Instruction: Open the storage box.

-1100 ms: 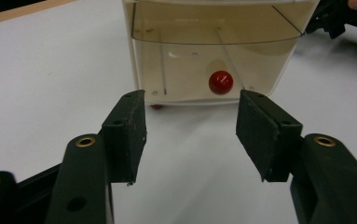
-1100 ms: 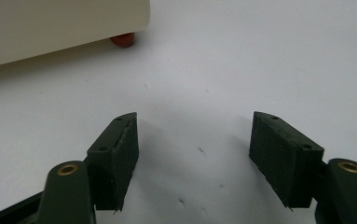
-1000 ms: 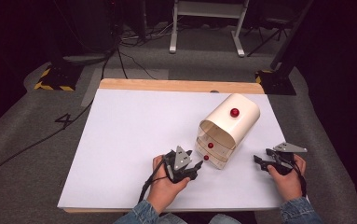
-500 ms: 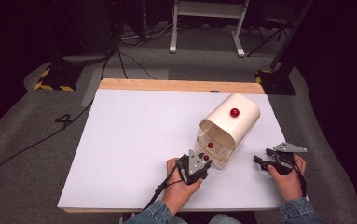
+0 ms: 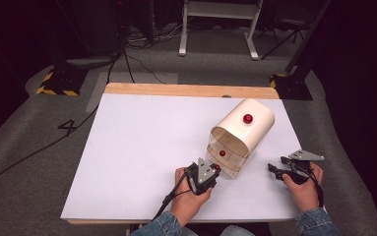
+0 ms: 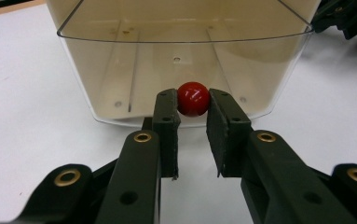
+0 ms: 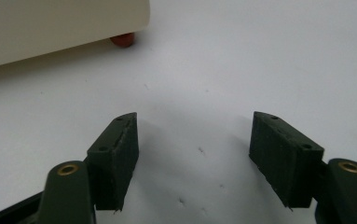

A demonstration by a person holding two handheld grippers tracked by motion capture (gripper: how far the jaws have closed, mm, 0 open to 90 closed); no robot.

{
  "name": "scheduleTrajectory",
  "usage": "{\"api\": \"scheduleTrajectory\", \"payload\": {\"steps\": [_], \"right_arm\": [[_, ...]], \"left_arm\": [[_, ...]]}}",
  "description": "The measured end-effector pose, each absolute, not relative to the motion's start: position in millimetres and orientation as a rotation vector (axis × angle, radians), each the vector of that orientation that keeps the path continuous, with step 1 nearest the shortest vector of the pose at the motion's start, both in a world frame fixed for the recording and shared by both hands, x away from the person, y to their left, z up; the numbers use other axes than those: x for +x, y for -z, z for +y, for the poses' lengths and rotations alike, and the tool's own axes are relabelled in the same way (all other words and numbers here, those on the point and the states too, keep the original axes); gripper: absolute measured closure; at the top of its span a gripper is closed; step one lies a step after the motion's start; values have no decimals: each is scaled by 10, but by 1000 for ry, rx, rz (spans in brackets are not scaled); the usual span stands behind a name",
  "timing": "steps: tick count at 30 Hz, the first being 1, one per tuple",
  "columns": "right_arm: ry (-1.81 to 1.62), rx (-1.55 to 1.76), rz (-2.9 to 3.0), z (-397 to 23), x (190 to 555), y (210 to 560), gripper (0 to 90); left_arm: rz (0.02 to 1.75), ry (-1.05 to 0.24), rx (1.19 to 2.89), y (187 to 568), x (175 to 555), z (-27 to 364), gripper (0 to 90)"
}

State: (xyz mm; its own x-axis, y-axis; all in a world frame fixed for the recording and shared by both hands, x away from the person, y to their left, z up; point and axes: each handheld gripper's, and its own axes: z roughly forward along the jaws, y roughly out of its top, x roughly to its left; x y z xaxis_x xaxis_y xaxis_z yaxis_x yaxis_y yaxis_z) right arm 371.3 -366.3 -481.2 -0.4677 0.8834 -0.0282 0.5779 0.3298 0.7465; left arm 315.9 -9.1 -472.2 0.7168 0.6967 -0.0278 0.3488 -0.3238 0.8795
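Pinching the red knob (image 6: 193,98) on the clear drawer (image 6: 185,65) with my left fingers (image 6: 167,112), I judge pulling comes next, while my right fingers (image 7: 115,149) rest wide apart on the surface (image 5: 141,142).

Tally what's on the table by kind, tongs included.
Cream drawer box: 1
Red knobs: 3, one on the box's upturned side, one on the inner drawer, one between the left tongs' jaws
Clear drawer: 1
Tongs: 2, left and right
Total: 7
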Motion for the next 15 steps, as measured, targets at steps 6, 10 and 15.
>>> {"api": "scheduleTrajectory", "payload": {"steps": [6,10,15], "right_arm": [[-950,1287,2169,-3664,3714,4812,331],[-950,1286,2169,-3664,3714,4812,332],[-950,1286,2169,-3664,3714,4812,331]], "left_arm": [[801,-443,1942,4691,3036,20,740],[791,-442,1943,4658,2922,126,740],[784,-441,1947,4623,2753,284,740]]}}
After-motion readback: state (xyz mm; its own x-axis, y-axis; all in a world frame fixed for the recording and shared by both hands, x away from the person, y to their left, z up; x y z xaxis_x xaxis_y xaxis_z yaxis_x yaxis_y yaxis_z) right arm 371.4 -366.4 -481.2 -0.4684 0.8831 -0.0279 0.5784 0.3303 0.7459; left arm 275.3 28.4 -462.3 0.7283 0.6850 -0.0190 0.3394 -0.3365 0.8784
